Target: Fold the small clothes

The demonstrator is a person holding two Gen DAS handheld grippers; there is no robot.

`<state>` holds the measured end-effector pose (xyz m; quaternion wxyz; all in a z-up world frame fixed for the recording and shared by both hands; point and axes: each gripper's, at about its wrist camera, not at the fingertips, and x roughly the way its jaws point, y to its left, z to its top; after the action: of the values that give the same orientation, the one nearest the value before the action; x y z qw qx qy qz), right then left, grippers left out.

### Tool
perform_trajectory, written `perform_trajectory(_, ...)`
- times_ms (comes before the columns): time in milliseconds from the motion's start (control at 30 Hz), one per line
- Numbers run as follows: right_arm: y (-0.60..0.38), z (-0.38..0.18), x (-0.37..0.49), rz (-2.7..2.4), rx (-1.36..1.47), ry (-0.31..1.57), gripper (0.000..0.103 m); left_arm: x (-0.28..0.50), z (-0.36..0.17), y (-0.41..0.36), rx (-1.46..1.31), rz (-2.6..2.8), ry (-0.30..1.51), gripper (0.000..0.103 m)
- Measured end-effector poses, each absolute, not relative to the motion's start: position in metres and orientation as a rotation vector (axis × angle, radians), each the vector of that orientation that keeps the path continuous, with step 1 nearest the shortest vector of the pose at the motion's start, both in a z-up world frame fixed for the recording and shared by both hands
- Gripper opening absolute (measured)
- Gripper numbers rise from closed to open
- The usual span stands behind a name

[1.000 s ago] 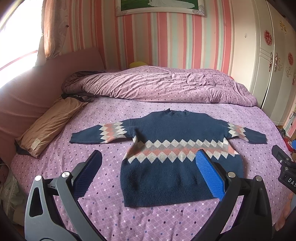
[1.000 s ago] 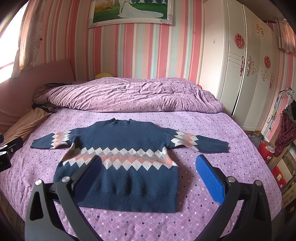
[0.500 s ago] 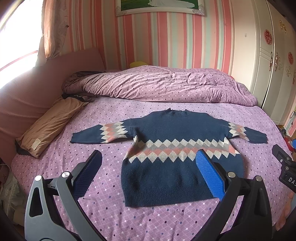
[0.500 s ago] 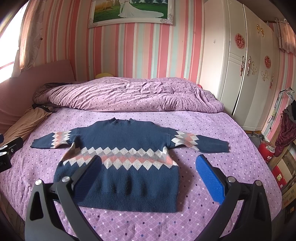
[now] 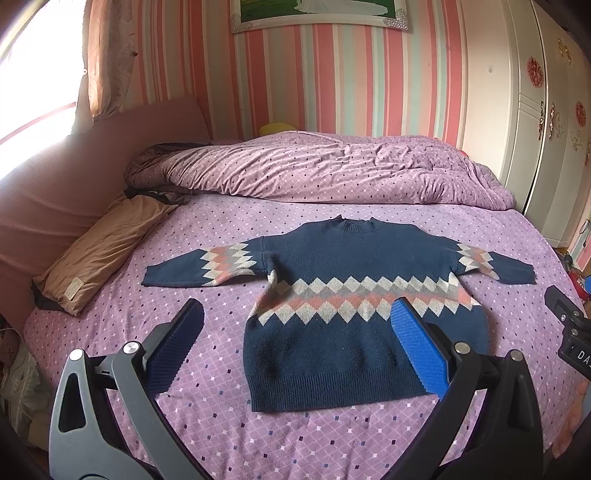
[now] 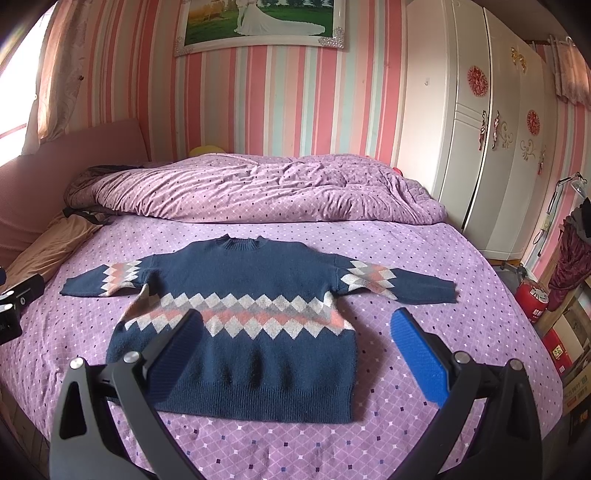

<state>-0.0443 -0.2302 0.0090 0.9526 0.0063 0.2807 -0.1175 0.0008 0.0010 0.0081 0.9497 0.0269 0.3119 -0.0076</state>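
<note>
A purple diamond-print bed (image 5: 221,424) fills a pink-striped room, a rumpled quilt (image 5: 332,173) heaped at its far side. The navy sweater (image 5: 343,295) lies flat mid-bed, sleeves out. Both the left tool (image 5: 295,343) and right tool (image 6: 295,347) hover spread and empty. Only the left view shows the tan pillow (image 5: 99,254) fully; only the right shows the whole wardrobe (image 6: 480,147) and wedding picture (image 6: 258,22).

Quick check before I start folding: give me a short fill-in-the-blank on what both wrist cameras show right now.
1. The navy sweater lies flat with both sleeves spread ____.
2. Both the left hand-held gripper and the right hand-held gripper have their jaws ____.
3. The bunched quilt lies beyond the sweater's ____.
4. The tan pillow lies on the sweater's ____ side in the left wrist view.

Missing words: out; open; collar; left
</note>
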Motion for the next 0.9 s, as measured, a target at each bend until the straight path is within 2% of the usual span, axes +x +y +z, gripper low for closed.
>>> perform_trajectory(600, -0.231, 0.001, -0.041, -0.233, 0.014, 0.569, 0.102, 0.007, -0.002, 0.005, 0.056, -0.018, 0.643, 0.100)
perform_trajectory(900, -0.222, -0.020, 0.000, -0.226, -0.004, 0.577, 0.102, 0.057, -0.037, 0.033, 0.019, -0.004, 0.671, 0.100)
